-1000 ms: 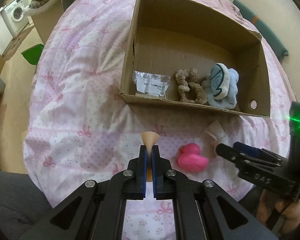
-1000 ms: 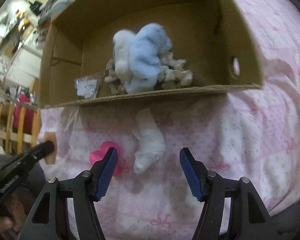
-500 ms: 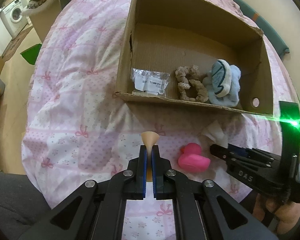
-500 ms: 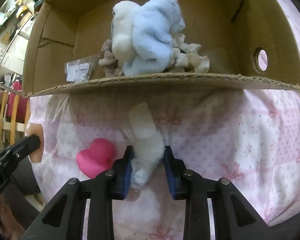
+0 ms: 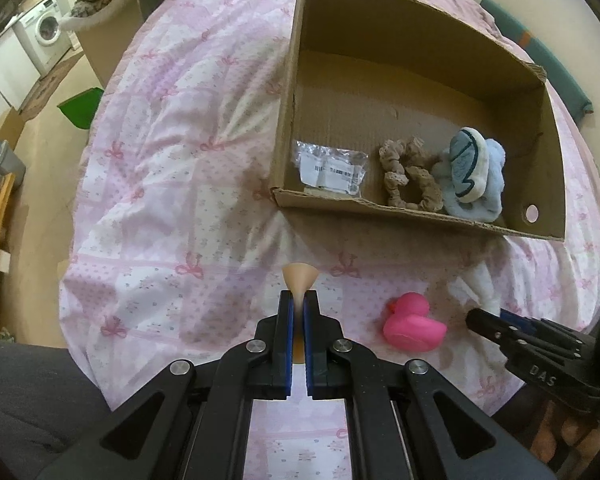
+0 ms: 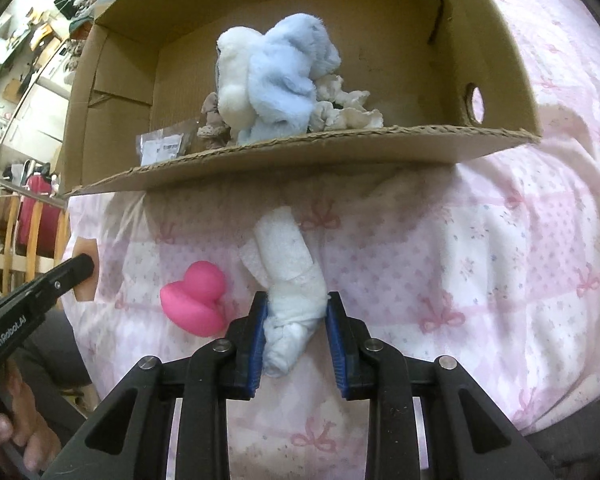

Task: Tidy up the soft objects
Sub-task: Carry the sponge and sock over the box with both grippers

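My left gripper (image 5: 299, 300) is shut on a small peach-coloured soft piece (image 5: 299, 276), held over the pink bedspread in front of the cardboard box (image 5: 400, 216). My right gripper (image 6: 296, 304) is shut on a white rolled cloth (image 6: 288, 264) lying on the bedspread just before the box (image 6: 300, 152). A pink rubber duck (image 5: 414, 322) lies between the grippers; it also shows in the right wrist view (image 6: 196, 300). The box holds a blue and white plush (image 5: 472, 176), a beige scrunchie (image 5: 408, 176) and a clear packet (image 5: 332, 166).
The pink patterned bedspread (image 5: 172, 184) covers the bed. Its left edge drops to the floor, where a green bin (image 5: 80, 108) and a washing machine (image 5: 46, 40) stand. A wooden chair (image 6: 24, 224) stands at the left.
My right gripper has moved forward and closed on the white rolled cloth. My left gripper holds the peach piece as before, and its view has drifted slightly.
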